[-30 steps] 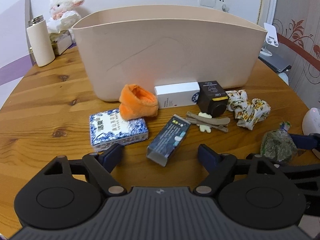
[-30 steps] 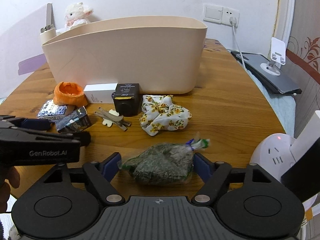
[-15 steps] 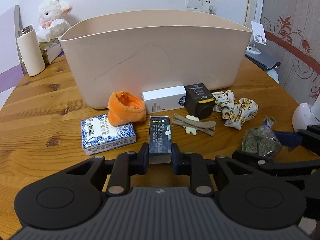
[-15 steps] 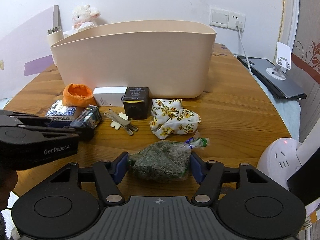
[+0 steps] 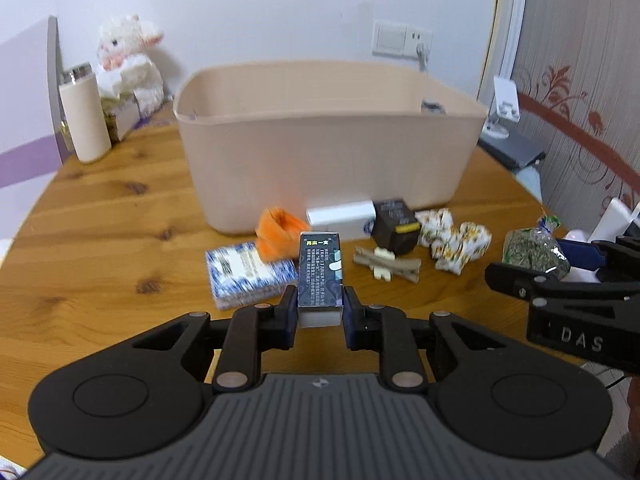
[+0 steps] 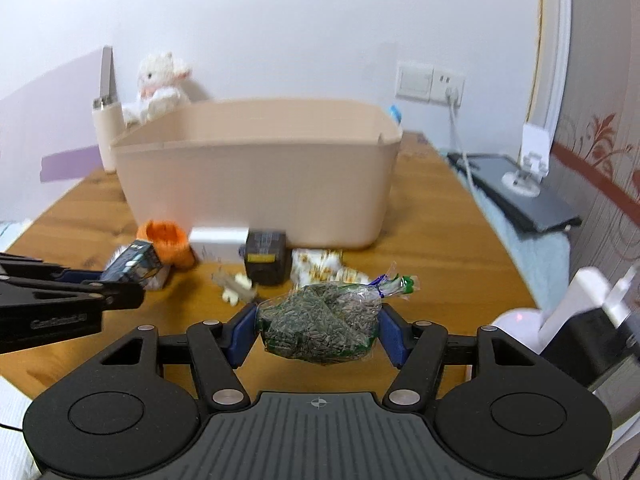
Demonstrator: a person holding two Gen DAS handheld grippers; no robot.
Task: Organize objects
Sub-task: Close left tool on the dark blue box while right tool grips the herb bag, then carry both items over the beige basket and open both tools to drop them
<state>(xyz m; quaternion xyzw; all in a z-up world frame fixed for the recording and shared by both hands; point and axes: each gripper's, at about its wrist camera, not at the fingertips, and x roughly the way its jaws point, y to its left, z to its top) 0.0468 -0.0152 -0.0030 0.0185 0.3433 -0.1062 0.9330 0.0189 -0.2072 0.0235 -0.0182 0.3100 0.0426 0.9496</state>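
Observation:
My left gripper (image 5: 320, 312) is shut on a dark slim box (image 5: 320, 276) and holds it above the wooden table, in front of the beige bin (image 5: 328, 152). My right gripper (image 6: 318, 330) is shut on a clear bag of dried green herbs (image 6: 320, 326), lifted off the table; it shows at the right of the left wrist view (image 5: 534, 254). On the table before the bin lie a blue-white patterned box (image 5: 244, 274), an orange cloth (image 5: 278, 232), a white box (image 5: 340, 218), a black cube box (image 5: 396, 226), a hair clip (image 5: 386, 266) and a floral scrunchie (image 5: 456, 242).
A cream bottle (image 5: 84, 120) and a white plush lamb (image 5: 128, 64) stand at the back left. A phone stand on a dark tablet (image 6: 528, 184) lies at the right. A white power hub (image 6: 520, 328) sits by the right edge. A cable hangs from the wall socket (image 6: 452, 88).
Both grippers closed on their objects and rose off the table: the left with the dark slim box, the right with the herb bag. The bin's inside now shows.

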